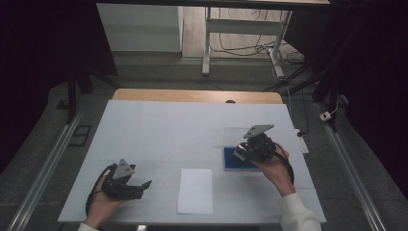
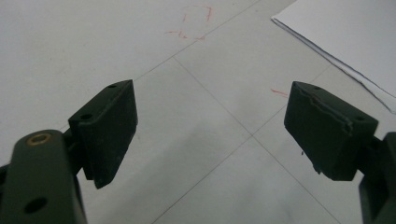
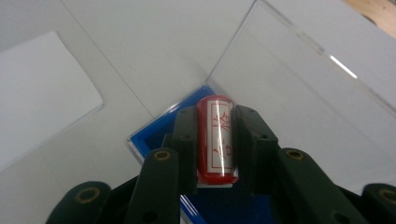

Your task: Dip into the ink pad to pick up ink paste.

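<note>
My right gripper (image 3: pixel 215 140) is shut on a red stamp (image 3: pixel 215 140), a cylinder with a white label bearing red characters, held between the two black jaws. It hovers over a blue ink pad box (image 3: pixel 154 133) whose clear lid (image 3: pixel 299 107) stands open behind it. In the high view the right gripper (image 1: pixel 240 153) is at the blue box (image 1: pixel 233 162) on the right of the table. My left gripper (image 1: pixel 144 185) rests low at the front left, open, with bare table between its jaws (image 2: pixel 210 126).
A white sheet of paper (image 1: pixel 195 190) lies at the front middle of the white table cover (image 1: pixel 159 130); its corner appears in the left gripper view (image 2: pixel 355 37). Faint red marks (image 2: pixel 196 21) are on the cover. Beyond the table stands a desk frame (image 1: pixel 240 33) with cables.
</note>
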`<state>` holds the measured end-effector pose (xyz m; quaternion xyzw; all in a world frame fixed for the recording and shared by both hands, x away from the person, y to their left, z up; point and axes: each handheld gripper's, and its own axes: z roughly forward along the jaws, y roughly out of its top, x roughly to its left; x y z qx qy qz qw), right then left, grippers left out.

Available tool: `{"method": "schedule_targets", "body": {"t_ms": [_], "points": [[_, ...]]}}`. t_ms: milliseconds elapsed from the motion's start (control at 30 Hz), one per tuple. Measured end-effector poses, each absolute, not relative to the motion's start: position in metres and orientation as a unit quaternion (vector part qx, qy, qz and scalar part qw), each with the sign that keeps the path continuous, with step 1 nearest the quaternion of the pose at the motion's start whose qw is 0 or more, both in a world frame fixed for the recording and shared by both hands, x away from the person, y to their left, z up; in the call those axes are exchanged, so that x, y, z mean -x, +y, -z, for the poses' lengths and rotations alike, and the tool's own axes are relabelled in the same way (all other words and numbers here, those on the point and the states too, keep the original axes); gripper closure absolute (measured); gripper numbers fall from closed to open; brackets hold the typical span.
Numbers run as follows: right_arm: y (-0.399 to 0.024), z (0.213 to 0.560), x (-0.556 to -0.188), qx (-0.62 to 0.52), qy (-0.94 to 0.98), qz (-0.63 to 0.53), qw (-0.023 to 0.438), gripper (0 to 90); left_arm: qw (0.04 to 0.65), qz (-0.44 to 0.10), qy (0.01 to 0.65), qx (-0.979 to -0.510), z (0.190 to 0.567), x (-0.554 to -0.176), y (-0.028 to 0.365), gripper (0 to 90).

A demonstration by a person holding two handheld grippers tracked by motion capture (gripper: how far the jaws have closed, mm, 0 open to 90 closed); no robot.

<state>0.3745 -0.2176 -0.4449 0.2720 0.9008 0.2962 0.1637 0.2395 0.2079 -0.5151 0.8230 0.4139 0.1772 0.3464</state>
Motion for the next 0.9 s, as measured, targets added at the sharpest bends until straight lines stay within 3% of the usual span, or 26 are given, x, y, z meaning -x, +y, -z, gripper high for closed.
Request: {"method": "schedule_targets", "body": {"t_ms": [400,900], "points": [[-0.212,0.465,-0.381,-0.273,0.911,-0.268,0.156,69.9,0.346,-0.177,0.412,-0.824,0.515,-0.239,0.208,17.5],[-0.213,0.466,-0.382,-0.275,0.911,-0.267,0.153,69.8,0.345,-0.176,0.411,-0.825,0.516,-0.239,0.207,17.7]]}}
